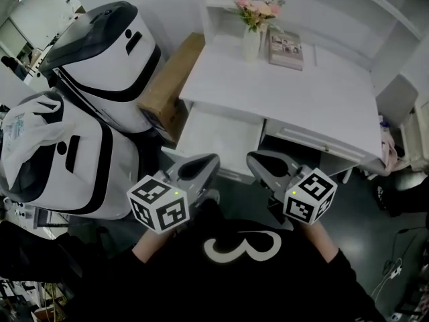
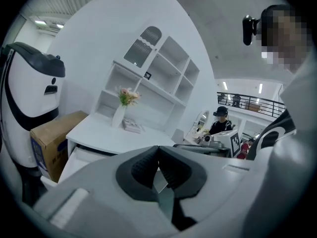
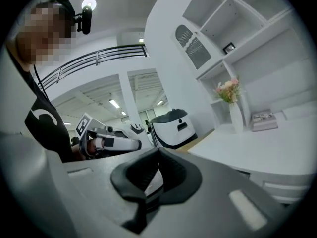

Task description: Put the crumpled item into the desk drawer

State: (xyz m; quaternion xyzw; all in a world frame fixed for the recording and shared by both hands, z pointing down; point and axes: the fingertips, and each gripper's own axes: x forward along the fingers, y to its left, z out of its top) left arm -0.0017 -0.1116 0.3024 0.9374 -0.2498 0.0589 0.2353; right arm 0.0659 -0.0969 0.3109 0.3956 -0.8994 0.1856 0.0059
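we hold both claws up close to our chest, side by side and a little apart, both aimed at the white desk (image 1: 315, 92). the left claw (image 1: 204, 163) is clenched: in its own view the two dark pads meet at the tips with nothing caught between them. the right claw (image 1: 258, 161) is clenched too, pads pressed together and empty. each one carries its marker cube, the left cube (image 1: 159, 203) and the right cube (image 1: 310, 194), just above our black top (image 1: 241, 247) with its white print.

the drawer (image 1: 218, 136) stands pulled out from under the desk's left part, just ahead of the left claw's tip. its inside reads only as a pale white surface from above, and we cannot pick out the crumpled item there or in any other view — where it lies we cannot tell.

at the back of the desk a white vase (image 1: 251, 44) stands upright with pink flowers (image 1: 258, 9), and a book (image 1: 286, 49) lies flat just to its right. white shelves (image 2: 158, 68) rise behind them. a cardboard box (image 1: 171, 86) sits against the desk's left end, and beyond it are two white machines with black trim — the farther one (image 1: 110, 59) and the nearer one (image 1: 60, 159).
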